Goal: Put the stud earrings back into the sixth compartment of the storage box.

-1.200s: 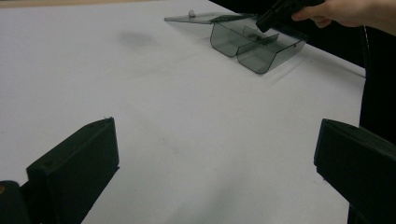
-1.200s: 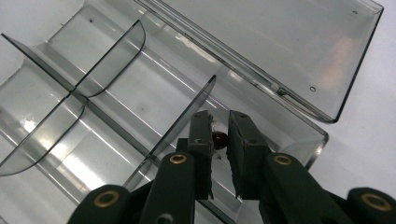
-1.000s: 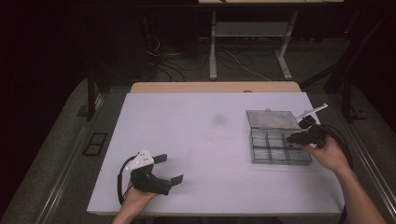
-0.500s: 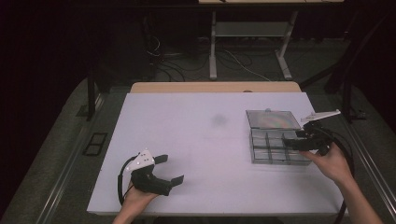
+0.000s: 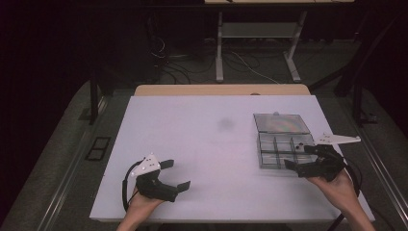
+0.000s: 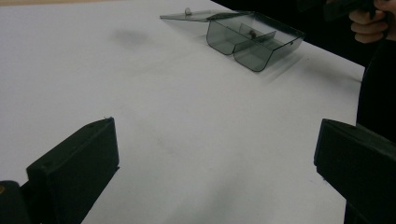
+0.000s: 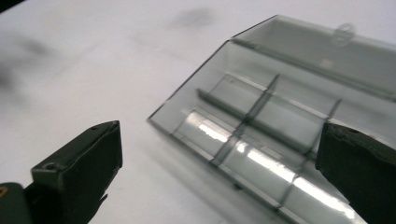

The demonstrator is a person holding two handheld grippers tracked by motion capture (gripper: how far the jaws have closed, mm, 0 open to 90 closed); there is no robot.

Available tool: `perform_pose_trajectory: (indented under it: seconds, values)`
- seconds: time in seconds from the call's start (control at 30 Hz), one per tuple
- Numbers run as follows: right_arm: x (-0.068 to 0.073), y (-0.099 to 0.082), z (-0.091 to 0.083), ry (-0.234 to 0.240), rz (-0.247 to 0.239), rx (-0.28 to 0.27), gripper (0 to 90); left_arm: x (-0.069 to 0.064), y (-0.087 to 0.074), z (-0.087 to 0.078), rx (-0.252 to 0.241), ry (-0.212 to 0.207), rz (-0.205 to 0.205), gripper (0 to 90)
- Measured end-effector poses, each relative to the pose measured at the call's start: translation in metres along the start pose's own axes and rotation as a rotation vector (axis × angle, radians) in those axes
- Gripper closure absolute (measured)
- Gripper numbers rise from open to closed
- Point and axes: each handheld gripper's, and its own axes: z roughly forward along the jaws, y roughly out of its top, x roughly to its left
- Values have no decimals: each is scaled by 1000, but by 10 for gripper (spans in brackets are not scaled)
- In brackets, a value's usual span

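Since the earlier frame, the right gripper (image 5: 302,156) has drawn back from over the compartment box (image 5: 281,154) to its near right corner — jaws just opened wide, nothing between them. Box sits lid-open (lid flat behind it) on the white table (image 5: 202,139). Left gripper (image 5: 173,174) rests well left of the box — jaws spread, empty.

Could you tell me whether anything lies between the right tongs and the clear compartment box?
Nothing visible does. The right tongs hover open at the near right corner of the compartment box, whose lid lies folded back; only bare table lies around it.
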Motion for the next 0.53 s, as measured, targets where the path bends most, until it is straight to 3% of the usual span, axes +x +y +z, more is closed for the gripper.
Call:
perform_pose_trajectory:
  seconds: [0.3,0.53]
  values:
    - [21,-27,3,65,-2,-64,6,1,0,0,-1,3,-1,0]
    - [31,-42,16,84,-51,-35,7,1,0,0,-1,2,-2,0]
